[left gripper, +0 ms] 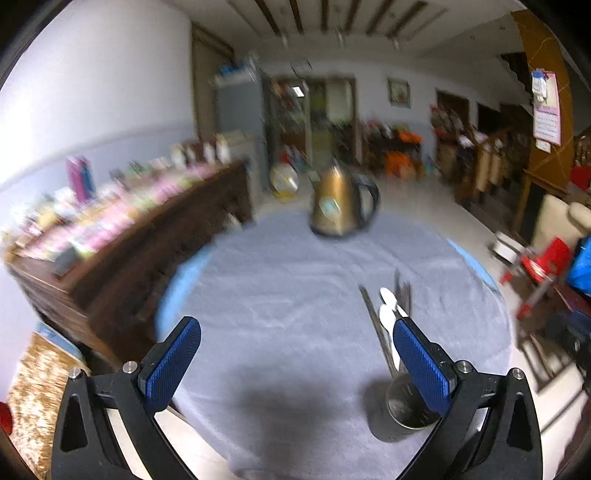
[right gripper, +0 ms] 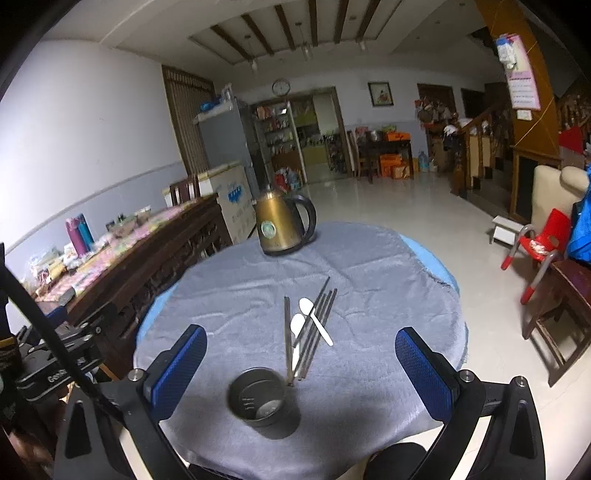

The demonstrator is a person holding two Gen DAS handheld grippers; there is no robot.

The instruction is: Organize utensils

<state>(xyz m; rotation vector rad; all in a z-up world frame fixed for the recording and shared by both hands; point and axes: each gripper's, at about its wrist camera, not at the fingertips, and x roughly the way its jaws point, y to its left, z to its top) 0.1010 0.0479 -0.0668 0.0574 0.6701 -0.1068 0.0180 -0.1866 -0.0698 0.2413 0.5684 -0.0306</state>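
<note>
Both grippers, left (left gripper: 297,354) and right (right gripper: 301,360), hover with jaws wide, holding nothing. Chopsticks (right gripper: 314,332) and two white spoons (right gripper: 297,326) lie in heap on grey cloth (right gripper: 221,295), just beyond empty metal cup (right gripper: 258,397). Risks: thin sticks slip from pads; light cup tips when nudged; pinched cloth drags pile; kettle (right gripper: 282,225) well apart.

The room has pale walls (right gripper: 92,122) with a grey lower band and a white ceiling crossed by dark wooden beams (right gripper: 258,33). The floor (right gripper: 388,199) is light and glossy. A long dark wooden sideboard (right gripper: 155,266) stands along the left wall. A grey refrigerator (right gripper: 225,140) stands at the far wall, beside an open doorway (right gripper: 314,133). A round wall clock (right gripper: 281,87) hangs above the doorway; a framed picture (right gripper: 379,94) hangs to its right. A wooden staircase (right gripper: 480,147) rises at the right. A red chair (right gripper: 543,247) stands near the right edge.
</note>
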